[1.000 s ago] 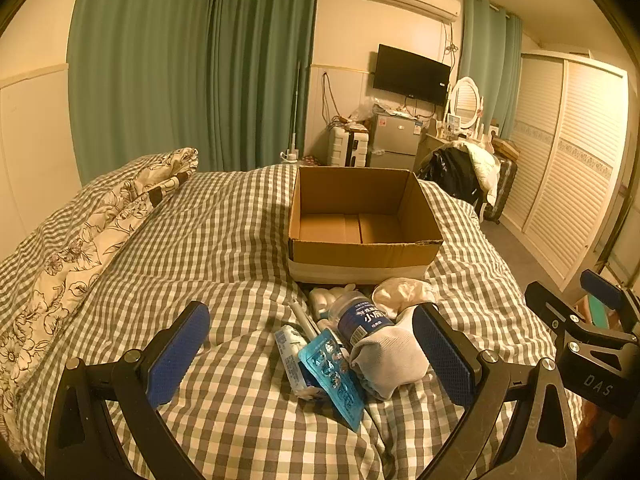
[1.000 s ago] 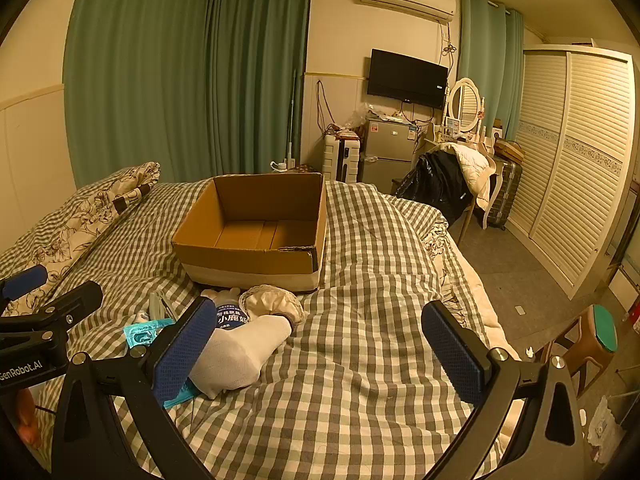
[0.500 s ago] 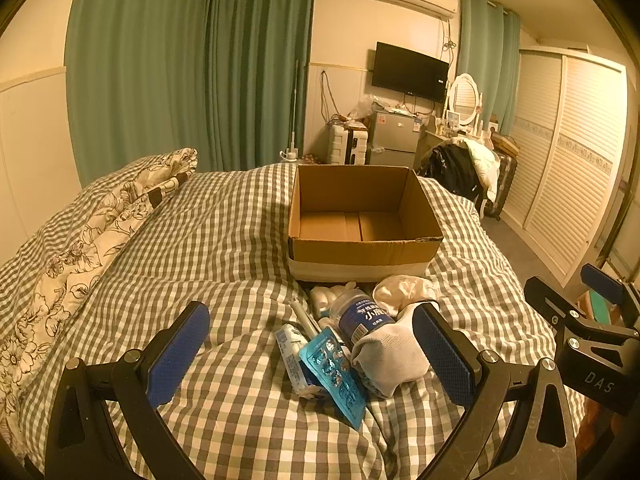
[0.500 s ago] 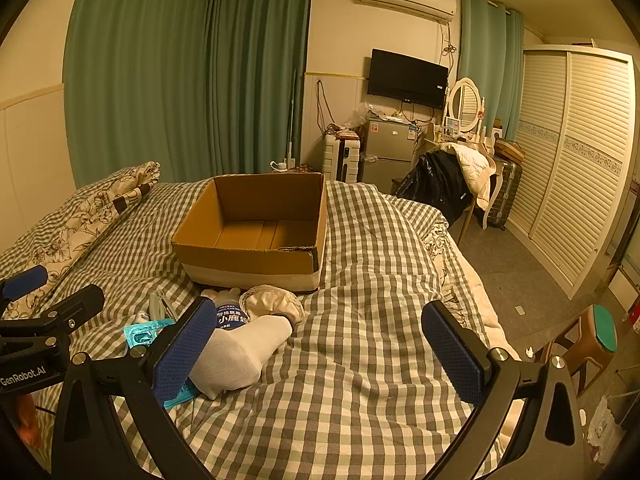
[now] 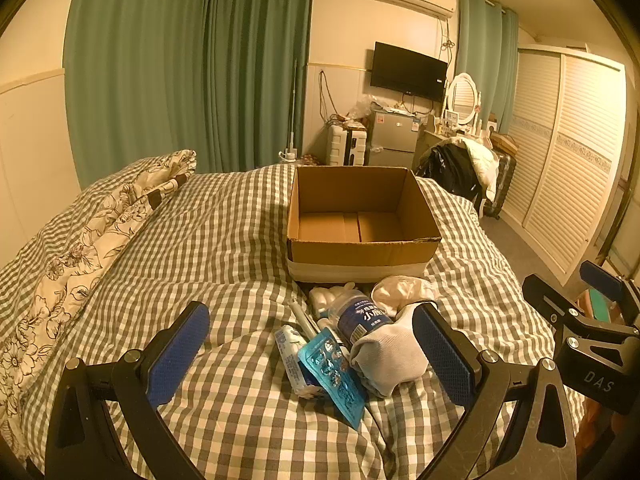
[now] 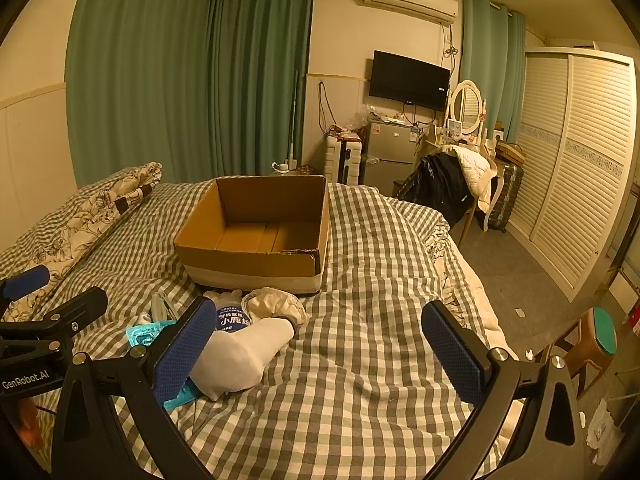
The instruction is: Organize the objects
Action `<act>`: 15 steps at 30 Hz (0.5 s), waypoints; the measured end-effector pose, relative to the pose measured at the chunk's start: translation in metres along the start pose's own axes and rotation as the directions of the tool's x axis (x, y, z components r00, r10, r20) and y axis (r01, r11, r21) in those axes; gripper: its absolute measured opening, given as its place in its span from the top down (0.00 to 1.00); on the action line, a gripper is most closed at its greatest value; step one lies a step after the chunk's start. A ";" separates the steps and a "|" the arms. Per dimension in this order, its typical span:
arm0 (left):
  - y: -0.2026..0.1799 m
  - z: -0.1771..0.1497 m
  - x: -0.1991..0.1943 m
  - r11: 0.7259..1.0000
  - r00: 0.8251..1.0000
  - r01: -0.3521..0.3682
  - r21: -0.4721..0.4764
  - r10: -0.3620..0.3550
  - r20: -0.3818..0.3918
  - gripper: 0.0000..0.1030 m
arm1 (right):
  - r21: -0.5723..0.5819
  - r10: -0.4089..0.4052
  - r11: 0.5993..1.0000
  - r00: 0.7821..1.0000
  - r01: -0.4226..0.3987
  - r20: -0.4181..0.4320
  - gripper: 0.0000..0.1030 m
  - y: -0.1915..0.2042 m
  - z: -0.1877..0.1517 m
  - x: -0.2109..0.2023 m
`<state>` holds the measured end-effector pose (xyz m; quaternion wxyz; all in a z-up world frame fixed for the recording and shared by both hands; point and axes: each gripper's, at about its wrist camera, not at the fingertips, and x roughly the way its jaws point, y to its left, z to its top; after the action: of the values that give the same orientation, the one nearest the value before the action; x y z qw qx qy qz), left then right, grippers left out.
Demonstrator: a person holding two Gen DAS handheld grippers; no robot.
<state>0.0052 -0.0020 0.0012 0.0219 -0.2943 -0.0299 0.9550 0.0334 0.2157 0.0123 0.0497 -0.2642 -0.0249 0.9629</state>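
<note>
Lying between the left gripper's (image 5: 312, 354) spread fingers: blister pack (image 5: 334, 376).

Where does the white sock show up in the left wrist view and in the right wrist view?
Left wrist view: the white sock lies lower right of centre, just inside the left gripper's right-hand finger.
Right wrist view: the sock lies lower left, against the right gripper's left-hand finger.
Shared landmark: the open cardboard box stands on the bed beyond the sock in both.

One cardboard box (image 5: 362, 240), one bottle (image 5: 360, 316), one white sock (image 5: 386, 356), one blister pack (image 5: 334, 376), two grippers
</note>
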 end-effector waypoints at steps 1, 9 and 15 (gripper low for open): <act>0.000 0.000 -0.001 1.000 1.000 0.000 0.001 0.000 0.001 0.00 | -0.001 0.000 1.000 1.000 0.000 0.002 0.00 0.000 0.000 -0.001; -0.004 0.001 -0.007 1.000 1.000 -0.002 0.013 0.001 0.008 0.00 | -0.004 0.000 1.000 1.000 0.000 0.015 0.00 0.000 0.004 -0.006; -0.006 0.001 -0.008 1.000 1.000 -0.002 0.016 0.002 0.009 0.00 | -0.004 -0.003 1.000 1.000 0.003 0.021 0.00 -0.002 0.003 -0.010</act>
<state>0.0116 0.0032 0.0071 0.0232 -0.2897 -0.0218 0.9566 0.0406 0.2161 0.0202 0.0502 -0.2540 -0.0279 0.9655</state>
